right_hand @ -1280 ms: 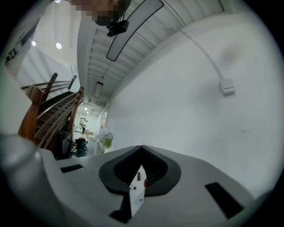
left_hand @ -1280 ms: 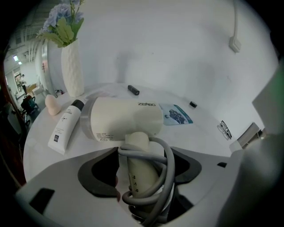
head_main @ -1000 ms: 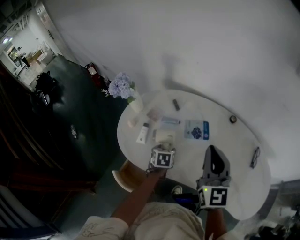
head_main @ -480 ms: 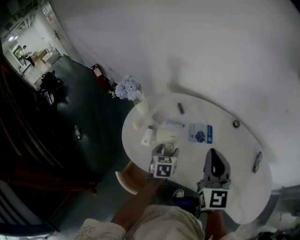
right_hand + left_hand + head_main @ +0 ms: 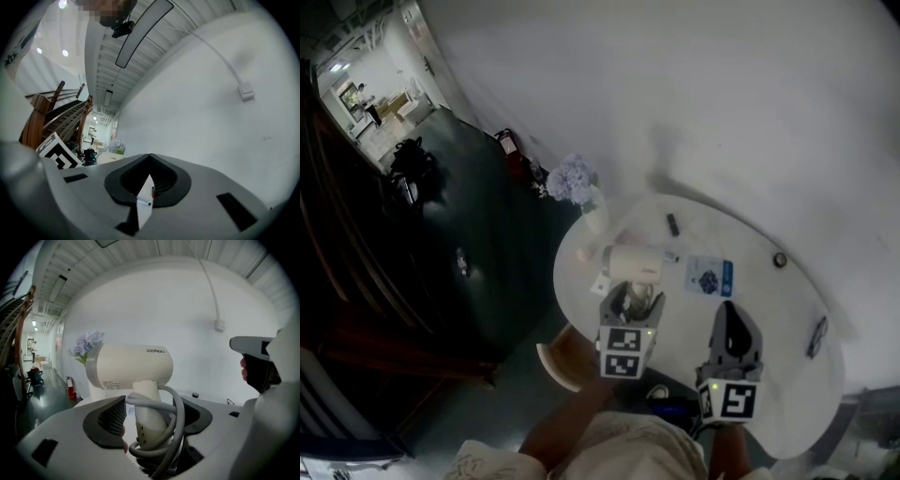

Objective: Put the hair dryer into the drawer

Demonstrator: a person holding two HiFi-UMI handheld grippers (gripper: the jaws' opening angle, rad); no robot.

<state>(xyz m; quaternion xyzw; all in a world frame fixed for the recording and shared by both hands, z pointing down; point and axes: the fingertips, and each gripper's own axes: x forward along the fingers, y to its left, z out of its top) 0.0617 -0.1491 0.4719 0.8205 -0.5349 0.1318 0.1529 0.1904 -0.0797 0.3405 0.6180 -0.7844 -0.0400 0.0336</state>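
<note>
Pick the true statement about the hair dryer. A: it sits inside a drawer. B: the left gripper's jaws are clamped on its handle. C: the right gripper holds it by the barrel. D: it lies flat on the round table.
B: in the left gripper view, the left gripper has its jaws pressed on either side of the handle of the hair dryer, with the cord looped round it. The right gripper is shut on nothing.

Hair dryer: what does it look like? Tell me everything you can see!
The hair dryer is cream-white and looks like smooth plastic, with a stubby barrel, a grey band at one end and small print on its side. Its grey cord is looped round the handle. The left gripper has its jaws shut on the handle, holding the barrel level, seemingly lifted above the white table.
</note>
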